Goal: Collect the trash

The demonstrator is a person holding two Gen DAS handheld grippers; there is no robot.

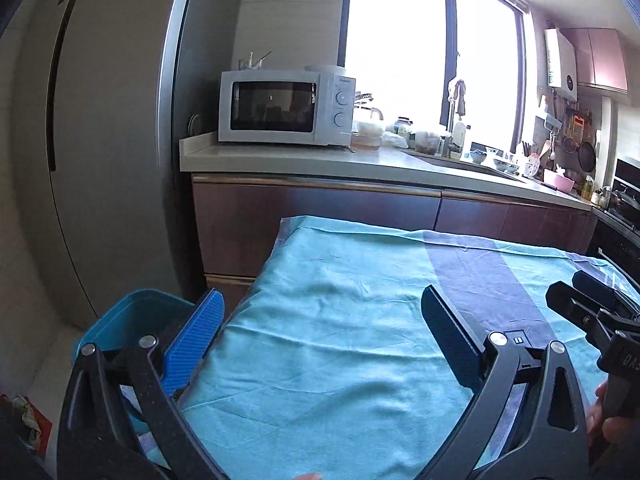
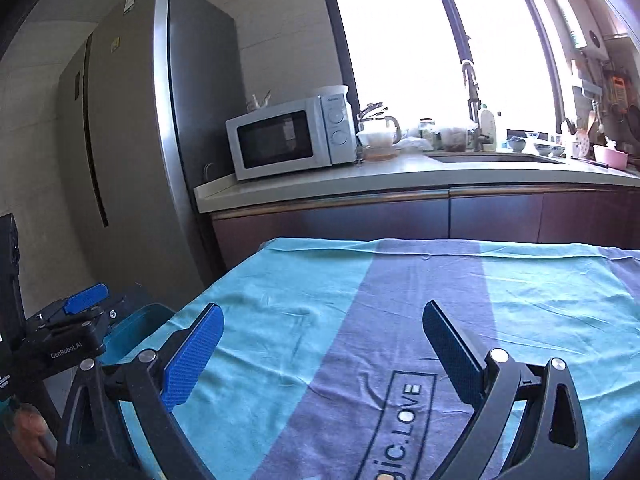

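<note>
Left of table edge, blue bin (image 1: 132,320) just beside left tool (image 1: 320,320); both tools spread, empty.

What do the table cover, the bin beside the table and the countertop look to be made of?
Table cover: soft woven cloth, matte, judging by its wrinkles and draped edge. Bin: probably moulded plastic, teal, smooth with a slight sheen and rounded rim. Countertop: pale, smooth slab, possibly stone or composite; the look leaves it open.
</note>
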